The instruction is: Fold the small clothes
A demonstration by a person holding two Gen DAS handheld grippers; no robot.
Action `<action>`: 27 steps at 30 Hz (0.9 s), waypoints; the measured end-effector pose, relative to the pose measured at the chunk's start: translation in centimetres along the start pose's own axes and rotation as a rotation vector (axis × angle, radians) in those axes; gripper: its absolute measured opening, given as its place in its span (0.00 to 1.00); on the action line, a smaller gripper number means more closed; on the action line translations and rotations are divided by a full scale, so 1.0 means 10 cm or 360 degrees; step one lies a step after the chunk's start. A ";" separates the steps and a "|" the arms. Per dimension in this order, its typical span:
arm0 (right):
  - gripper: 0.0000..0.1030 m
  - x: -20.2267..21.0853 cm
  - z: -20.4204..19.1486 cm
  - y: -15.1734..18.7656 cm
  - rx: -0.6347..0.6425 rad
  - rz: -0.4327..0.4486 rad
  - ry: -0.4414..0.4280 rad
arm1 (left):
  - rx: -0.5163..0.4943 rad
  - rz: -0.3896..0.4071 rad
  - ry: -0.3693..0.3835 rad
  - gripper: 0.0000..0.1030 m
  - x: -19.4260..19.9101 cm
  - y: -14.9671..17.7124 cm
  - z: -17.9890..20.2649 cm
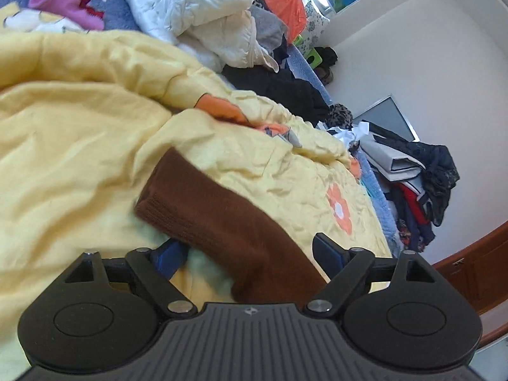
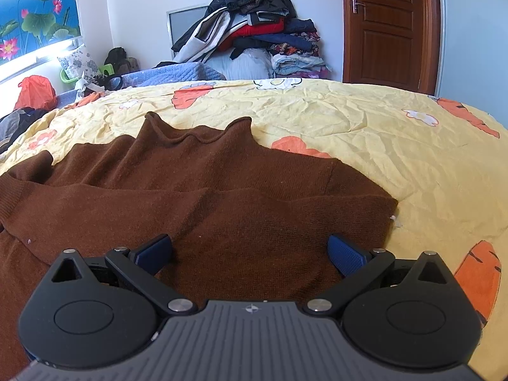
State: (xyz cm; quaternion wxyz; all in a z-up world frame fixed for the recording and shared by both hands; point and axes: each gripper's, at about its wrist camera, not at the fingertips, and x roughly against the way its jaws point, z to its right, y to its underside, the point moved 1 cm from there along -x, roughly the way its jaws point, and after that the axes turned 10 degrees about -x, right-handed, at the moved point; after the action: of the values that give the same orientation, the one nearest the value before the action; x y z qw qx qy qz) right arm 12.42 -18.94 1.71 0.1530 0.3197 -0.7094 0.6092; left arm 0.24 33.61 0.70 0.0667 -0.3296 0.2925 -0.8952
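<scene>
Lying flat on the yellow quilt, the brown sweater is spanned by both wide-open, empty grippers: right gripper, left gripper. Piled clothes are seen far behind.

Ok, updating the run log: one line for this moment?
stage: folding brown sweater | left gripper: open, sleeve between fingers | right gripper: open over sweater body | surface: yellow quilt
</scene>
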 end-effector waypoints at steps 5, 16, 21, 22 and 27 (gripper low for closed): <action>1.00 0.01 0.00 0.00 -0.0004 0.0001 -0.0002 | -0.0410 -0.0055 -0.0187 0.04 -0.19 -0.04 0.26; 1.00 0.05 0.05 0.00 -0.0069 0.0020 -0.0046 | -0.0732 0.0490 -0.0251 0.04 0.56 -1.11 0.93; 1.00 0.05 0.05 0.00 -0.0071 0.0020 -0.0048 | -0.0835 0.0402 0.0082 0.04 0.69 -0.76 1.64; 1.00 0.05 0.06 0.00 -0.0076 0.0021 -0.0051 | -0.0883 0.0367 0.0165 0.04 0.71 -0.60 1.82; 1.00 0.06 0.10 0.00 -0.0120 0.0033 -0.0076 | -0.1151 0.0112 0.0718 0.04 0.92 0.54 2.79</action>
State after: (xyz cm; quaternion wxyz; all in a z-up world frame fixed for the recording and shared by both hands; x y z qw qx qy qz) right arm 12.13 -20.04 1.91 0.1416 0.3210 -0.7385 0.5758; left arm 10.28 12.94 19.77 -0.0883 -0.1174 0.6061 -0.7817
